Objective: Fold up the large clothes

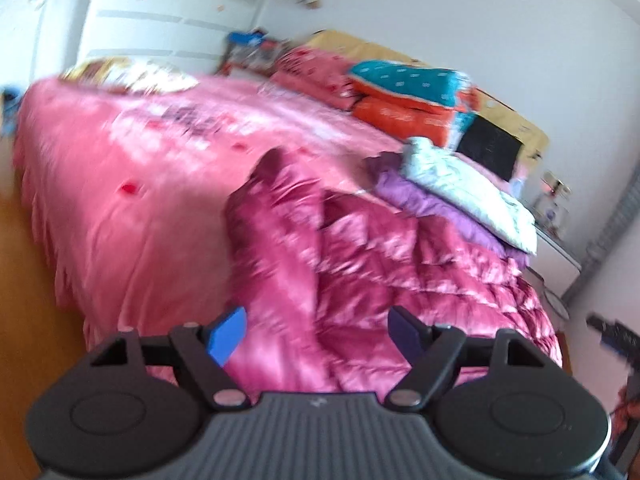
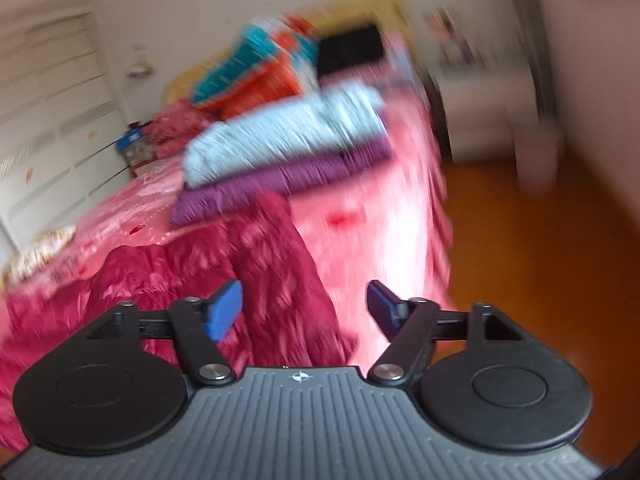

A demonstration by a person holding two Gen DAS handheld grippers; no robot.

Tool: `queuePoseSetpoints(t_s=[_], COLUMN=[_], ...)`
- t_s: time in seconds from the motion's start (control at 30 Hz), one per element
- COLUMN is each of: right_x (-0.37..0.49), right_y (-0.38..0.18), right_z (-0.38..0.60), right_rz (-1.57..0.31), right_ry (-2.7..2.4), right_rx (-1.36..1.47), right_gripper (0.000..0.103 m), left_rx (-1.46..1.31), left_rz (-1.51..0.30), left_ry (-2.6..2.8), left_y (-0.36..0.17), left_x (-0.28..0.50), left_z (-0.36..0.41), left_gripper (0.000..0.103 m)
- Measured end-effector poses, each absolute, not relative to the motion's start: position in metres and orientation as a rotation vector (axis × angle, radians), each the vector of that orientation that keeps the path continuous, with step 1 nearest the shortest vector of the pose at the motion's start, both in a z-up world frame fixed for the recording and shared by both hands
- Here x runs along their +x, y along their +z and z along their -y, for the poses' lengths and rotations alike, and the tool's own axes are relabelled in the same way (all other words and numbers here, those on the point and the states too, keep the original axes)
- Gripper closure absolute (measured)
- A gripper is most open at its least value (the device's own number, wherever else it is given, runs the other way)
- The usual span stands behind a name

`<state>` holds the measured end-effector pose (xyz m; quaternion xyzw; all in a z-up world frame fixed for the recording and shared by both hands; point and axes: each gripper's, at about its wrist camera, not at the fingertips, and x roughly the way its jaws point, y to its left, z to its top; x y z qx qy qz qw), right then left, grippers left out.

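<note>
On the pink bed (image 1: 120,184), the dark red puffy jacket (image 1: 360,248) lies crumpled near the edge beside 2 folded ones, so I would spread it flat first, since the left gripper (image 1: 318,334) and right gripper (image 2: 306,310) both gape wide, holding nothing.

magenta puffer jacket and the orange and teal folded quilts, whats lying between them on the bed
In the right wrist view, a folded purple jacket with a pale blue one stacked on it lies between the shiny magenta puffer jacket and the quilts.

Pink bed (image 1: 120,208) carries magenta down coat (image 1: 360,264), folded garments (image 1: 460,192).
</note>
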<state>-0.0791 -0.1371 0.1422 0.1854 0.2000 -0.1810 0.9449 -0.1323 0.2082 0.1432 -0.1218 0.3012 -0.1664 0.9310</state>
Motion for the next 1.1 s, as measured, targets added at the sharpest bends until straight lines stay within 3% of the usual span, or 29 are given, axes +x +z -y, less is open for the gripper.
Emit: queuePoseSetpoints(t_s=[0.17, 0.53, 1.1], right_x=[-0.065, -0.01, 0.117], right_y=[0.164, 0.171, 0.114], right_z=[0.091, 0.1, 0.117], right_rz=[-0.281, -0.111, -0.4], right_ry=[-0.345, -0.297, 0.061], right_rx=[0.028, -0.221, 0.023], right_gripper=[0.003, 0.003, 0.003], left_rx=[-0.125, 0.023, 0.052], left_rz=[-0.553, -0.519, -0.638], left_ry=[-0.377, -0.335, -0.201], left_y=[0.17, 0.169, 0.112], left_x=[-0.135, -0.085, 0.025], left_z=[-0.18, -0.137, -0.117], left_gripper=[0.014, 0.005, 0.004])
